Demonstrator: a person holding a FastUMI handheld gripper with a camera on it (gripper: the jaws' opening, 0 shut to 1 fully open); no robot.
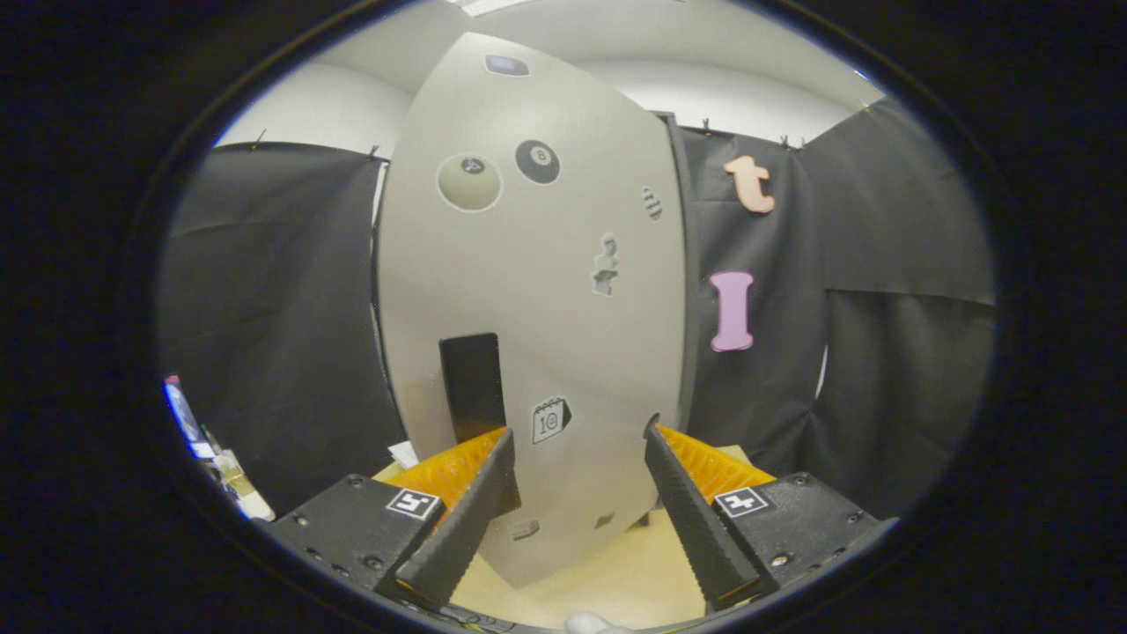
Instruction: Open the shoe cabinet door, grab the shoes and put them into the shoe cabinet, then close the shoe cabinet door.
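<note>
Tongs (577, 431) gape wide, holding nothing, before the pale grey, sticker-dotted shoe cabinet door (546, 264) with its dark handle (473, 386).

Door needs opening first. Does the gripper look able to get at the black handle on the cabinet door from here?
Probably yes. The gripper has its jaws open facing the cabinet door, and the black handle sits just ahead of one finger, nothing between. It likely needs shifting sideways to centre on it.

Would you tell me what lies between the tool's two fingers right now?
In the gripper view, the open tool frames the cabinet door; its dark handle sits just above one finger. Nothing is gripped.
</note>
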